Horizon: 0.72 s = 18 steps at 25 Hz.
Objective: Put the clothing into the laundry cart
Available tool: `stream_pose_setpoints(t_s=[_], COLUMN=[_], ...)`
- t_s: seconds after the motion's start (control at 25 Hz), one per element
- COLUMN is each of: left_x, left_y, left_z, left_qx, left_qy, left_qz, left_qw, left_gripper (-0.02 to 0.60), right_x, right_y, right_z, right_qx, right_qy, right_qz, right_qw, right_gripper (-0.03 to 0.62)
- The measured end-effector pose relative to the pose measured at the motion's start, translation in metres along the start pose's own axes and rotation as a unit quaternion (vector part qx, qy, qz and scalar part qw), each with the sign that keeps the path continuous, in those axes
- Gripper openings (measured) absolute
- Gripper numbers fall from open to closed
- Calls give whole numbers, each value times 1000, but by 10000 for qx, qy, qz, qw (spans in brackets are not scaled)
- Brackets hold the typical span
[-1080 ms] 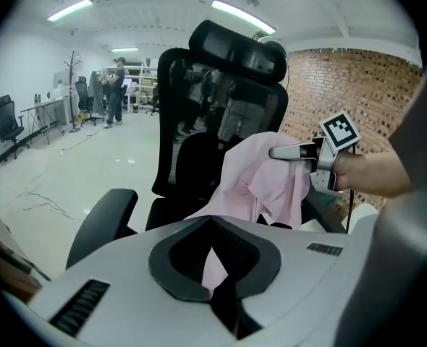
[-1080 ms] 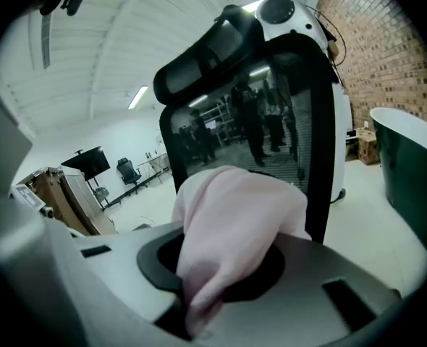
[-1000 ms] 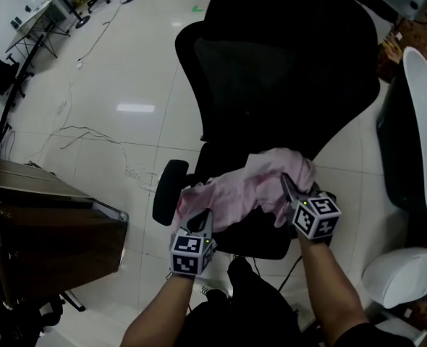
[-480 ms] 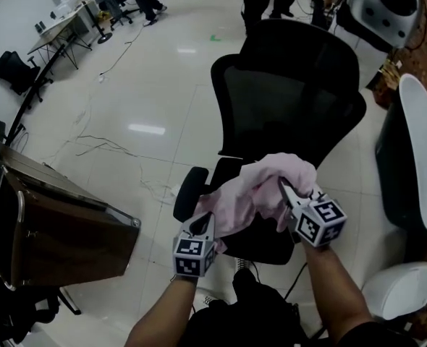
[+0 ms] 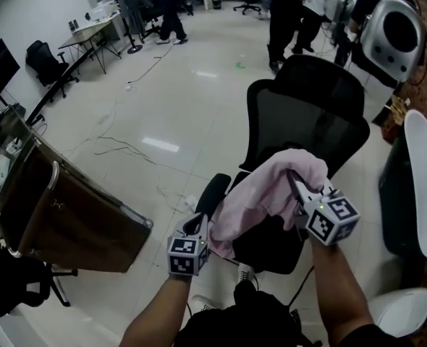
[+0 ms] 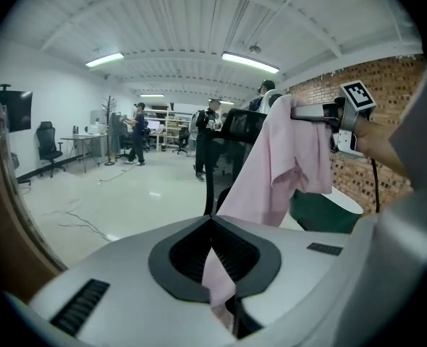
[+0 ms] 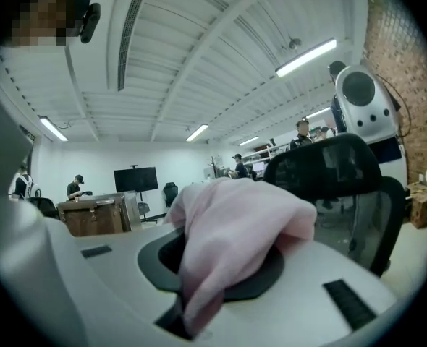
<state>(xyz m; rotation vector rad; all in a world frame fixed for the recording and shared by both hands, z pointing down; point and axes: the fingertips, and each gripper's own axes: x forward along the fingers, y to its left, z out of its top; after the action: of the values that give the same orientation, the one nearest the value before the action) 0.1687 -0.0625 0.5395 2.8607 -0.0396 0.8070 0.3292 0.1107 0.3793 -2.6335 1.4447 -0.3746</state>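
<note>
The pink garment (image 5: 268,190) hangs stretched above the seat of the black office chair (image 5: 307,114). One end is clamped in the left claw (image 5: 198,225), the bunched other end in the right claw (image 5: 294,185). The brown laundry cart (image 5: 69,215) stands well left of the chair.

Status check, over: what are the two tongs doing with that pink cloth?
Both shut on pink garment: left tongs low, right tongs high. Garment hangs between them over black chair. Off to the left, brown cart, not yet reached.
</note>
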Motion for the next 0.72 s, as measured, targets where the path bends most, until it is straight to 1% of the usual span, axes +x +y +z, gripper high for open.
stream_pose_setpoints(t_s=[0.2, 0.4, 0.56, 0.72], left_x=[-54, -98, -135, -170], left_y=[35, 70, 90, 113], left_z=[4, -13, -10, -11], left_qx=[-34, -131, -255, -306], left_qy=[-298, -411, -542, -694], left_qz=[405, 665, 968, 1240], left_qw=[9987, 9969, 9935, 9894], left_gripper=[0, 0, 0, 0], right_x=[4, 9, 12, 14], right_y=[47, 104, 143, 190], right_z=[39, 86, 127, 157], right_qx=[-142, -471, -643, -682], right_qy=[-315, -565, -749, -951], right_qz=[277, 650, 1006, 1364], right_qw=[9990, 9952, 9900, 9837], right_gripper=[86, 86, 86, 86])
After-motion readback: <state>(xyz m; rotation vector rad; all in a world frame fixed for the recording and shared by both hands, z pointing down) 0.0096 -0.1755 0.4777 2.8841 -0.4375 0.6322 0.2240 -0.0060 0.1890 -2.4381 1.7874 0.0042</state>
